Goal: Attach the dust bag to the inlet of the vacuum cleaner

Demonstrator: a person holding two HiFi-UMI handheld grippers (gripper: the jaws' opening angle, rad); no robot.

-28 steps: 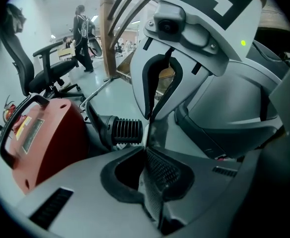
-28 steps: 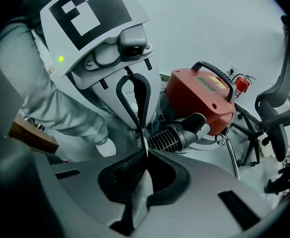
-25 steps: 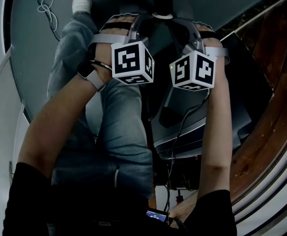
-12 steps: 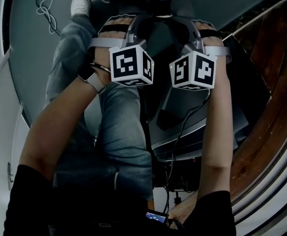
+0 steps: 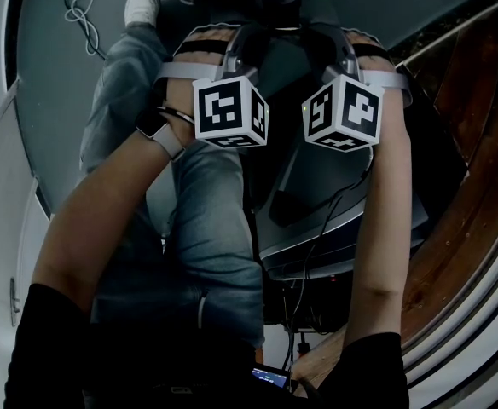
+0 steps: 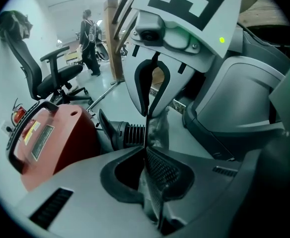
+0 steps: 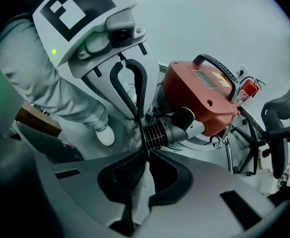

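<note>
Fingers [image 6: 167, 171] of my left gripper [image 6: 146, 151] pressed together on the thin bag [image 6: 158, 129], right gripper [image 7: 146, 153] clamped on it too, red vacuum [image 7: 204, 95] just beyond, its ribbed inlet [image 7: 162, 129] right past my fingertips

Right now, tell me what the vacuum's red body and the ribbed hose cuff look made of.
The red vacuum body looks like moulded plastic: smooth, with a slight sheen. The ribbed hose cuff looks like black rubber or flexible plastic, given its matte ridges.
</note>
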